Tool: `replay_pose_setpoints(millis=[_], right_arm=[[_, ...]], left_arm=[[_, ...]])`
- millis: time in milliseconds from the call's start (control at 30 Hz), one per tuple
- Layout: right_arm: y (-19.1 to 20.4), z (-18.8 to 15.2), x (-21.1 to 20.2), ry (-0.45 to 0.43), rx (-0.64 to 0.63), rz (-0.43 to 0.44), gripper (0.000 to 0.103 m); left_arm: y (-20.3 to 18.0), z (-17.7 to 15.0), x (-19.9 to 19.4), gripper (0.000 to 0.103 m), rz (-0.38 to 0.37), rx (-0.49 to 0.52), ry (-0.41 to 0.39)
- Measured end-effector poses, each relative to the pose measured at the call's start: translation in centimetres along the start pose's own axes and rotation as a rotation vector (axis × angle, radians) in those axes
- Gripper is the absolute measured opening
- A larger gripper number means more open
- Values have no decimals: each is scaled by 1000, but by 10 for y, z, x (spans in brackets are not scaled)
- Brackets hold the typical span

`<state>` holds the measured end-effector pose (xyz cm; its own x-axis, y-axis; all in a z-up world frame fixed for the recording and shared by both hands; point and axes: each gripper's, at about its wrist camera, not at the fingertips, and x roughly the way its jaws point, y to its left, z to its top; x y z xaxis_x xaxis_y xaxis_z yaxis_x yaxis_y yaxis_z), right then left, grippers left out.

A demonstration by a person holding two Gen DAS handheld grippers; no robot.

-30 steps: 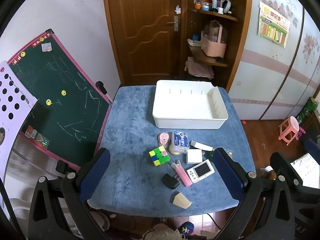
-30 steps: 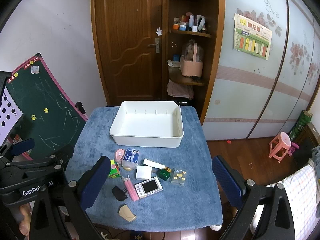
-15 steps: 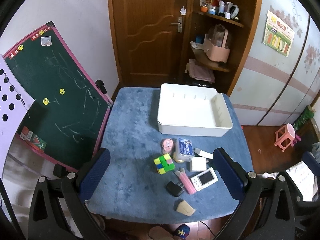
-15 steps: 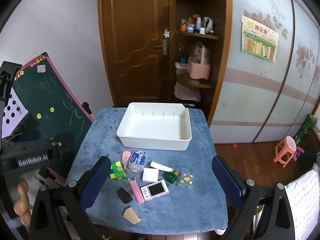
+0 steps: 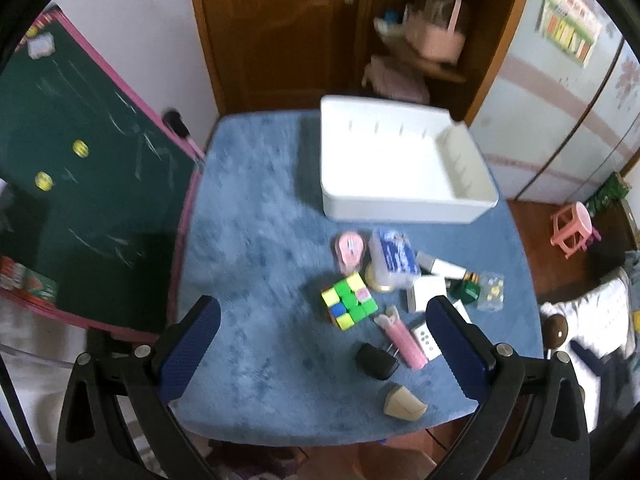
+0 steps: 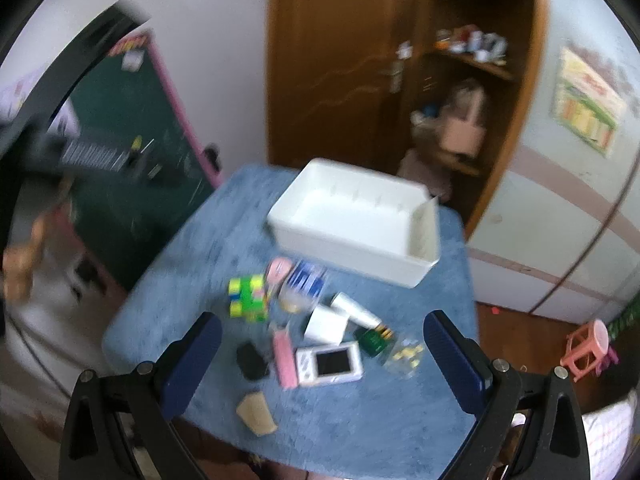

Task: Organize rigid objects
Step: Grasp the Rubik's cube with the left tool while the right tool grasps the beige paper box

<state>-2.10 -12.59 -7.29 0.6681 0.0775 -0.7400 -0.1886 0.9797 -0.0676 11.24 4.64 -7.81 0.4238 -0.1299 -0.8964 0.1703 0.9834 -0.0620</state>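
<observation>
Both tools hang spread wide and empty above the blue-carpeted worktop (image 5: 256, 208). The multicoloured plastic puzzle cube (image 5: 349, 301) lies ahead between the left tool (image 5: 320, 340) fingers, nearer it than the right tool (image 6: 320, 356); the empty white plastic bin (image 5: 400, 168) sits beyond.

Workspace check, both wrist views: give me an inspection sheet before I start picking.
Surface: blue cloth covers the table.
Job's things: white bin empty at the far side; puzzle cube, pink tube, black plug, white handheld device, tan piece and other small items loose on the cloth.
Clutter: nothing seen beyond these.
Grippers: left hand-held gripper and right hand-held gripper open, holding nothing.
Cables: nothing seen.
Surroundings: chalkboard, door, shelf, pink stool.
</observation>
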Motion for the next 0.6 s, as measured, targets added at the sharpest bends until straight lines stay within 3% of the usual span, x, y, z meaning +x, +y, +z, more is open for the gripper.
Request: replay_pose_setpoints(millis=[233,300,600], right_arm=[[45,-62,74,156,-123,114,101],[54,-78,95,206,-131,154,95],[72,-123,152,333,-166,198,83]], left_arm=[[-2,0,91,102,16,-34,137],[-4,-1,111,102,18,-48,168],[-14,-10,192,101,60,-134,285]])
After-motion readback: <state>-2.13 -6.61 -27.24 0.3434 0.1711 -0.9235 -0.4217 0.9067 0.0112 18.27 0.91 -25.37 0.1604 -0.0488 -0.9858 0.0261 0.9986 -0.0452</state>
